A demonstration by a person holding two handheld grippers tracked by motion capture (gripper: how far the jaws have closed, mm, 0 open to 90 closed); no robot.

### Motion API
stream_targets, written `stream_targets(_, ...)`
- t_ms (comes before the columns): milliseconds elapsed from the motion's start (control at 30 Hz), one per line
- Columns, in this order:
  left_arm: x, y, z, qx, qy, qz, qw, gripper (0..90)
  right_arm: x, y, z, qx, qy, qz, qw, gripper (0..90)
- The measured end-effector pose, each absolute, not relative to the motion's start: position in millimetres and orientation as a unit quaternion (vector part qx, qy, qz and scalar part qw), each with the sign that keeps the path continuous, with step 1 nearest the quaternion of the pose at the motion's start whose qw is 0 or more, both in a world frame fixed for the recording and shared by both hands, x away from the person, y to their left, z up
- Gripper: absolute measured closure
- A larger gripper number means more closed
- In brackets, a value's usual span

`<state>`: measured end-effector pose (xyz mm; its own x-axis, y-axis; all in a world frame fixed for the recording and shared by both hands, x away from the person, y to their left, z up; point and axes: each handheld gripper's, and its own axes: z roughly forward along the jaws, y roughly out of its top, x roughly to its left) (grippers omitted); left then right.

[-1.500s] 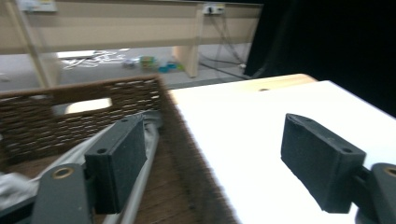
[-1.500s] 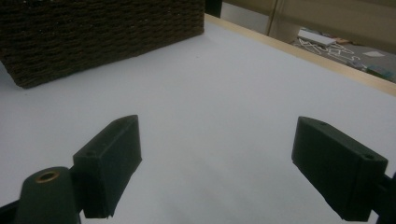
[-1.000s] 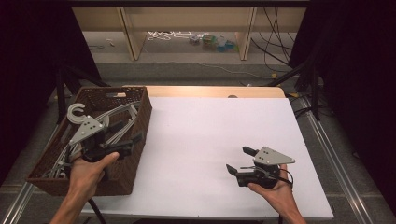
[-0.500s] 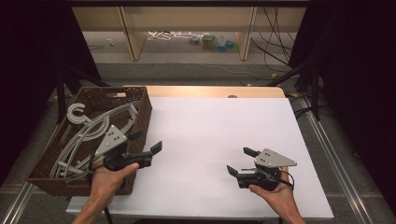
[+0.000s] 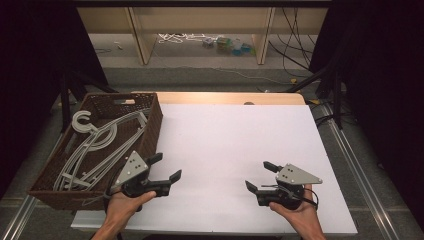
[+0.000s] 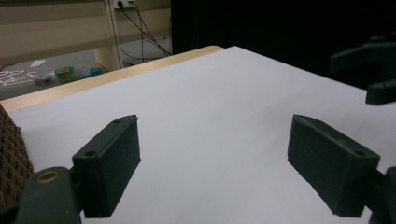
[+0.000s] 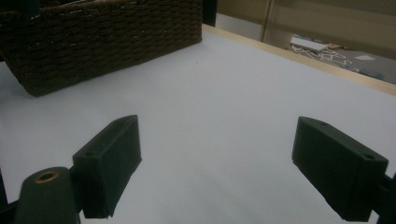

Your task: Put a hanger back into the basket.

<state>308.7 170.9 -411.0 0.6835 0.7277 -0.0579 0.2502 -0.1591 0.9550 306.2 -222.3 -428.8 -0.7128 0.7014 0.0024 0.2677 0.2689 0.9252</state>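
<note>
At the far left, a brown wicker basket (image 5: 150,125) sat on the table's left edge with grey plastic hangers (image 5: 97,147) lying piled inside it. Just right of the basket's near corner, the left gripper (image 5: 165,167) hovered over the white table (image 5: 235,145), its jaws wide apart and empty. Well apart to the right, the right gripper (image 5: 260,176) hovered low, jaws likewise spread with nothing between them.

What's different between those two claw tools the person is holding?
The left gripper sits beside the brown basket of grey hangers; the right gripper sits far from it. The left's jaws point right, the right's point left. Both are open, hold nothing, over the white table.
</note>
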Motion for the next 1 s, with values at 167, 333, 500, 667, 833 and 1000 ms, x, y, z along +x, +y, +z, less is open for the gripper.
stream_targets(167,300,172,-428,0.734,0.326,0.217,0.554,16.8,300,-225,-430,0.322,0.768,0.513,0.207,16.4)
stream_targets(333,294,177,-431,0.73,0.323,0.211,0.564,16.8,292,-226,-433,0.326,0.767,0.511,0.211,16.4)
stream_targets(500,287,178,-434,0.727,0.327,0.218,0.563,16.8,285,-230,-438,0.329,0.769,0.508,0.204,16.4)
stream_targets(667,290,180,-436,0.729,0.329,0.214,0.561,16.8,283,-229,-438,0.326,0.771,0.508,0.2,16.4)
stream_targets(833,289,179,-436,0.728,0.331,0.21,0.562,16.8,284,-228,-438,0.325,0.771,0.509,0.2,16.4)
stream_targets(1000,291,179,-437,0.729,0.326,0.207,0.565,16.8,284,-228,-439,0.326,0.77,0.51,0.199,16.4)
